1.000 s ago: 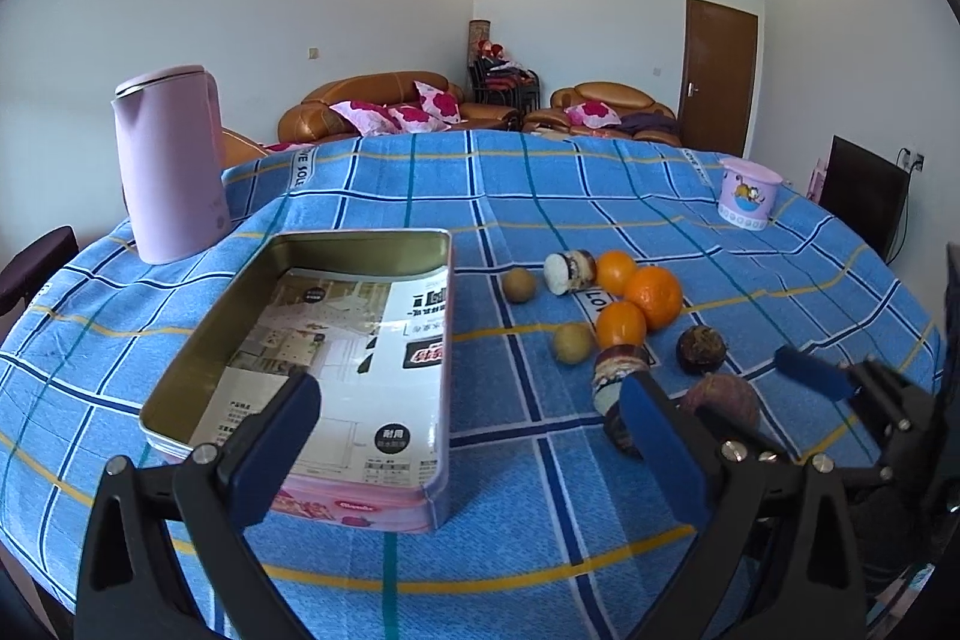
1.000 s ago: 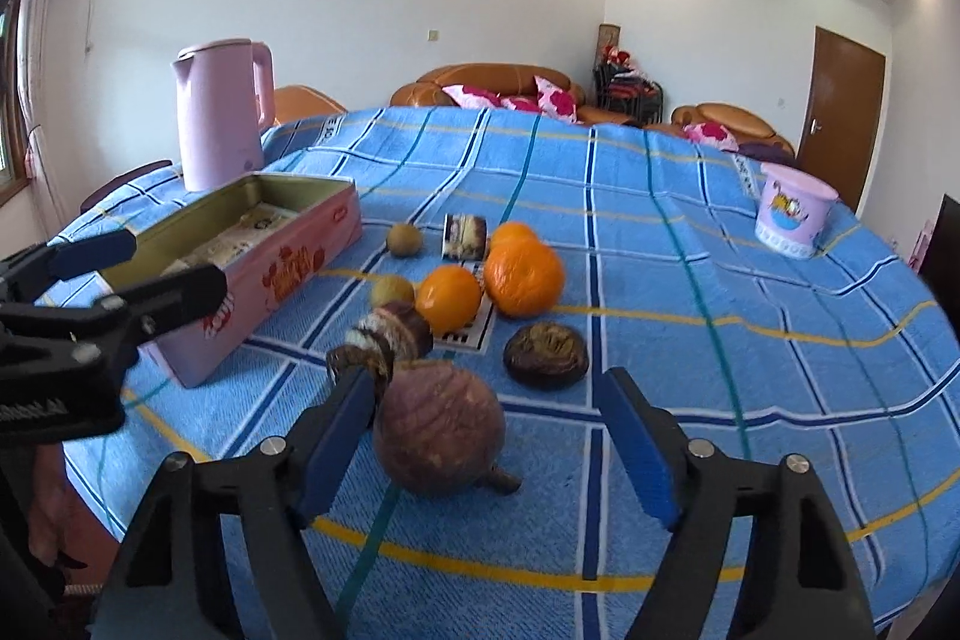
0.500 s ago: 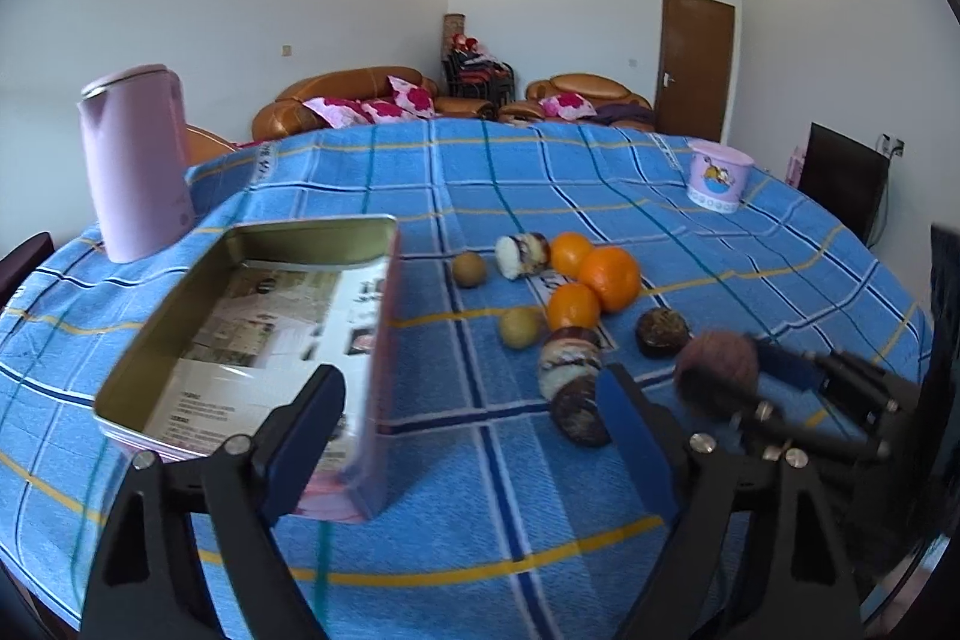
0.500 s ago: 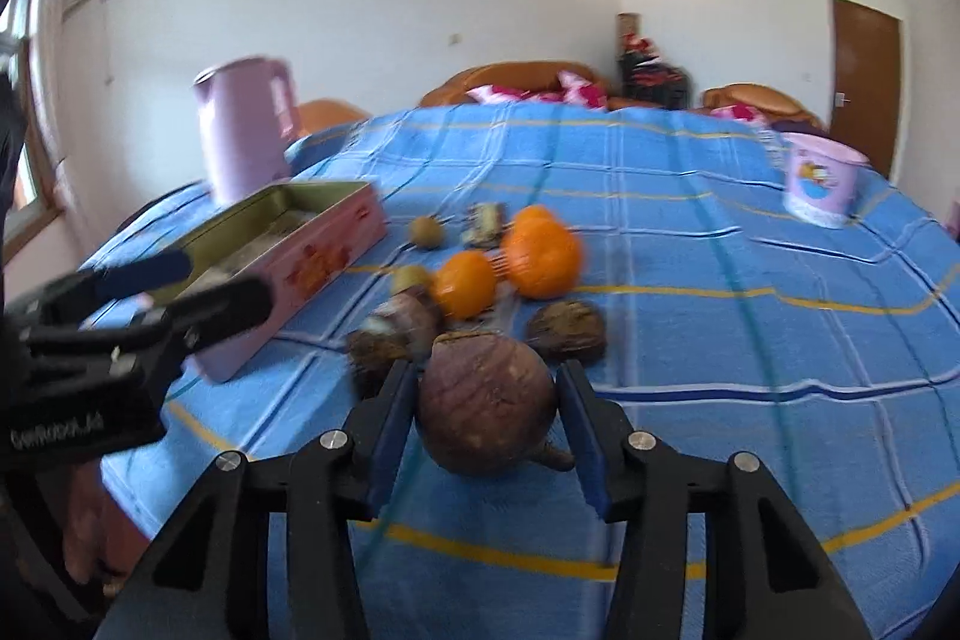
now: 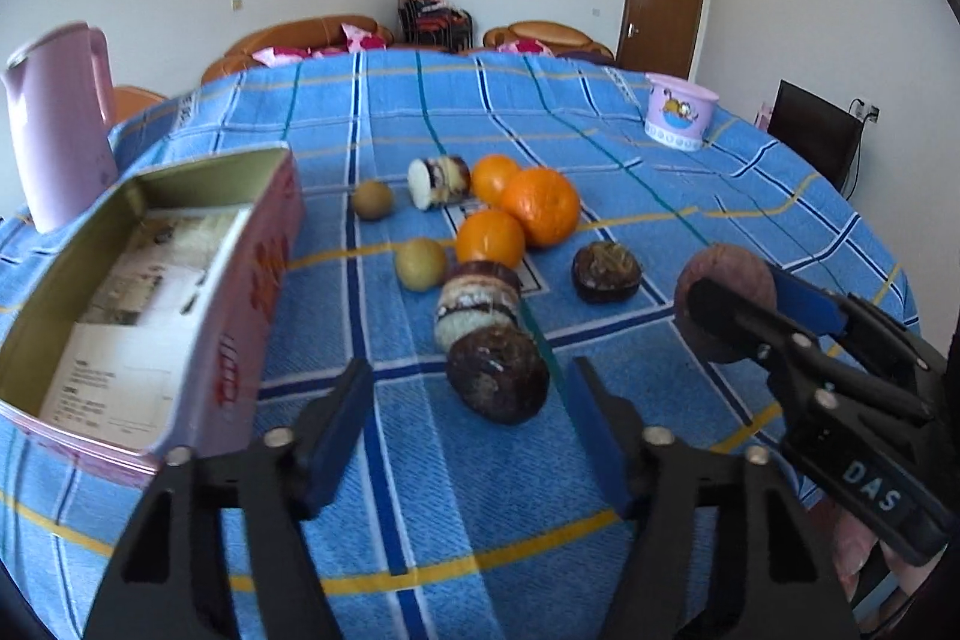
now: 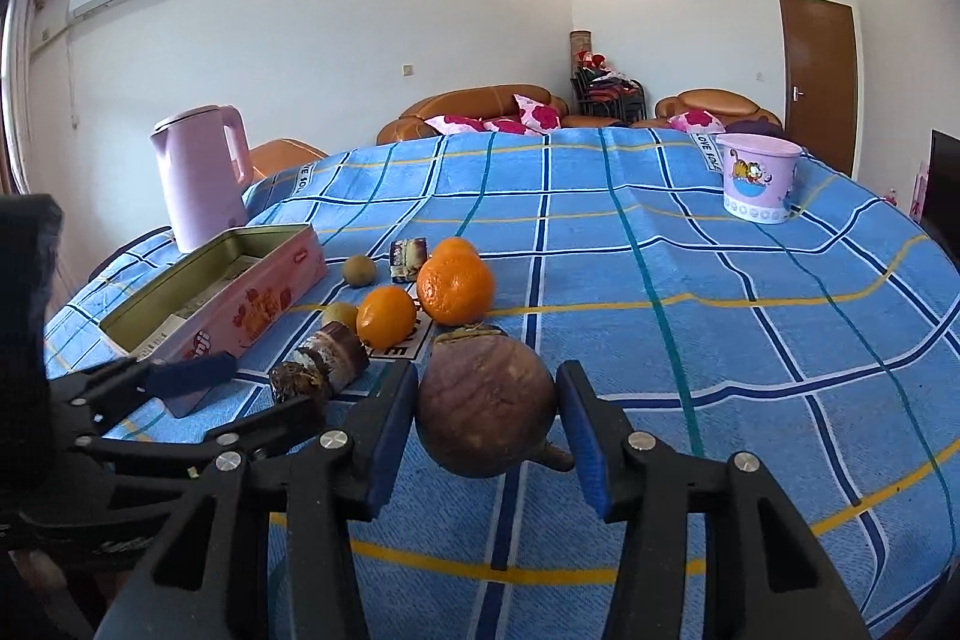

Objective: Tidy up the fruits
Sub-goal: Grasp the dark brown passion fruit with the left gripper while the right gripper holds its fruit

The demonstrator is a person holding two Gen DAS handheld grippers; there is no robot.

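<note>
My right gripper (image 6: 486,391) is shut on a round purple-brown fruit (image 6: 486,412), which also shows at the right of the left wrist view (image 5: 720,292). My left gripper (image 5: 469,370) points down at a dark brown fruit (image 5: 498,376) that lies between its fingertips. Its jaws are closing, with a gap on each side of the fruit. A banded brown-and-white piece (image 5: 477,307) touches that fruit from behind. Three oranges (image 5: 540,205), two kiwis (image 5: 420,262) and another dark fruit (image 5: 606,271) lie beyond. The open pink tin (image 5: 264,280) stands at the left.
A pink kettle (image 5: 57,124) stands behind the tin at far left. A small pink bucket (image 5: 681,112) sits at the far right of the blue checked tablecloth (image 5: 420,112). A wrapped roll (image 5: 438,172) lies behind the oranges. The table's near edge runs just below both grippers.
My right gripper closed on the round purple-brown fruit that lay between its open jaws. My left gripper moved forward and down towards the dark brown fruit, and its jaws narrowed.
</note>
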